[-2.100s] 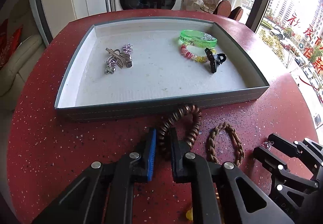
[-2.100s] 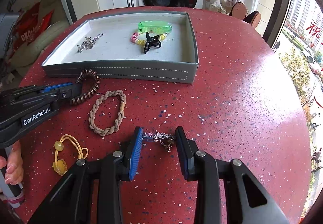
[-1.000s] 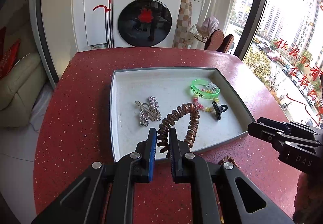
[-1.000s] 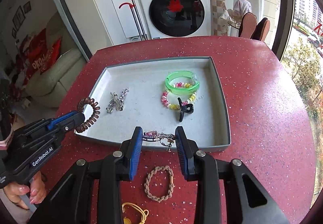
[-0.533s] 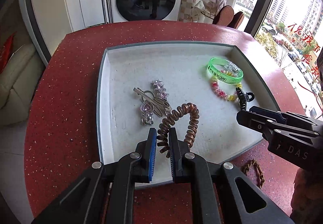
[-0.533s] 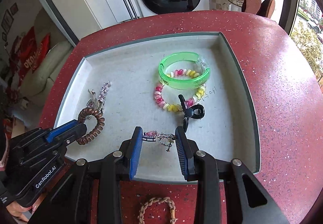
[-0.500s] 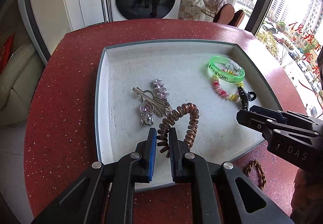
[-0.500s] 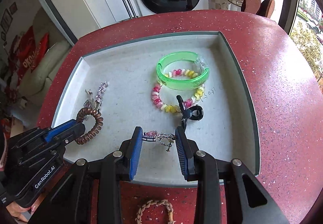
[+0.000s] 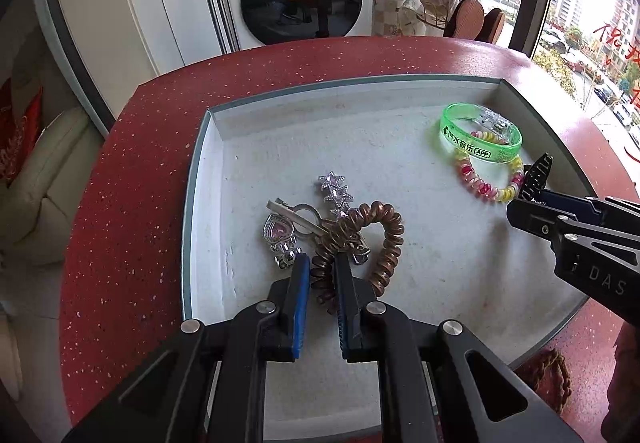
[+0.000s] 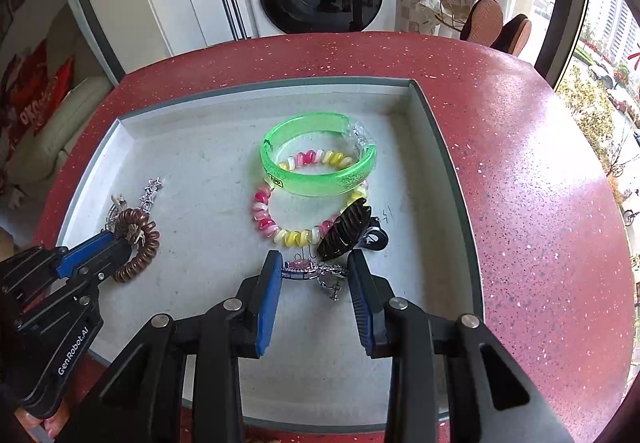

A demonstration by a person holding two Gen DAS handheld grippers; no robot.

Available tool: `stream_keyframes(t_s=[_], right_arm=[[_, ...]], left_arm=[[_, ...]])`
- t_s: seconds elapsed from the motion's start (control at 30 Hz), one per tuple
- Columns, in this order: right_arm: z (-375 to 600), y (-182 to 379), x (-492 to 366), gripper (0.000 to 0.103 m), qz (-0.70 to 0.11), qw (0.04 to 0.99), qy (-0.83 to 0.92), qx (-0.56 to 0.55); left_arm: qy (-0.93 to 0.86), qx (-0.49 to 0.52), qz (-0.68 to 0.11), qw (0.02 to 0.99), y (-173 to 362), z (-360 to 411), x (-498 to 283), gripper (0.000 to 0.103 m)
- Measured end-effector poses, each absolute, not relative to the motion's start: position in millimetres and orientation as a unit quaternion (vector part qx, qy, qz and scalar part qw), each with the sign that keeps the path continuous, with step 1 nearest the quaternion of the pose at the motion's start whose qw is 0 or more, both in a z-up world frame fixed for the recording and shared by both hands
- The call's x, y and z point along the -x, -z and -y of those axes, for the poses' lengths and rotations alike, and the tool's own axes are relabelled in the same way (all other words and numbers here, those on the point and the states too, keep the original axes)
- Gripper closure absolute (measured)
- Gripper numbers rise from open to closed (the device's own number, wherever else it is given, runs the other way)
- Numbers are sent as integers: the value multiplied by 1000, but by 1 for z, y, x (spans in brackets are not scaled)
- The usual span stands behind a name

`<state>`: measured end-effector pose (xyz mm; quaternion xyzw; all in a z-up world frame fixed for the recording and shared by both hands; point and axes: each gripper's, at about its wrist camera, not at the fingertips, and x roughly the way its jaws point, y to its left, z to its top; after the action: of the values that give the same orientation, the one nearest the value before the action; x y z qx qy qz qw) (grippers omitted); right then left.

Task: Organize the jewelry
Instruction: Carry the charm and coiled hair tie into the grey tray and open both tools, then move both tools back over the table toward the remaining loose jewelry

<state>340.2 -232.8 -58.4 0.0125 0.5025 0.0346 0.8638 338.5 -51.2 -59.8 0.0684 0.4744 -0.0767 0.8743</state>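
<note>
The brown coil hair tie (image 9: 376, 239) is pinched in the left tongs (image 9: 322, 283) over the grey tray (image 9: 200, 171), beside silver clips (image 9: 304, 219). The right tongs (image 10: 314, 283) clamp a pink-stoned silver charm (image 10: 308, 268) near the green bangle (image 10: 318, 163), on the red table (image 10: 520, 163).

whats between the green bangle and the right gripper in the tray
In the right wrist view, the pink-and-yellow coil bracelet and black claw clip lie between the green bangle and right gripper.
</note>
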Motion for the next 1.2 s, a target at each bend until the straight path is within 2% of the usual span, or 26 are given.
stream_keyframes(t_s=[0.13,0.2,0.27,0.3,0.47,1.1,1.2], right_arm=[[234,57,-338,65,-504,862,-40,-20],[237,55,-336,58,-504,862,-44,-33],[240,51,-333,45,-501,863,-50,-47],[242,50,-333,44,-498,864,-52,-53],[249,39,-327,40,-490,866,-60,-83],[248,8,-274,39,-461,877,-84,-108],[247,6,-262,36,-460,877,-87,-111]], left_arm=[[73,-78,-467,878,59,52,-335,72],[75,-73,-465,879,57,50,-333,72],[75,-69,-461,882,54,49,-331,72],[75,-68,-459,883,53,48,-330,72],[71,-64,-445,890,45,44,-323,72],[74,-37,-416,906,10,27,-281,72],[76,-33,-411,908,6,23,-269,72]])
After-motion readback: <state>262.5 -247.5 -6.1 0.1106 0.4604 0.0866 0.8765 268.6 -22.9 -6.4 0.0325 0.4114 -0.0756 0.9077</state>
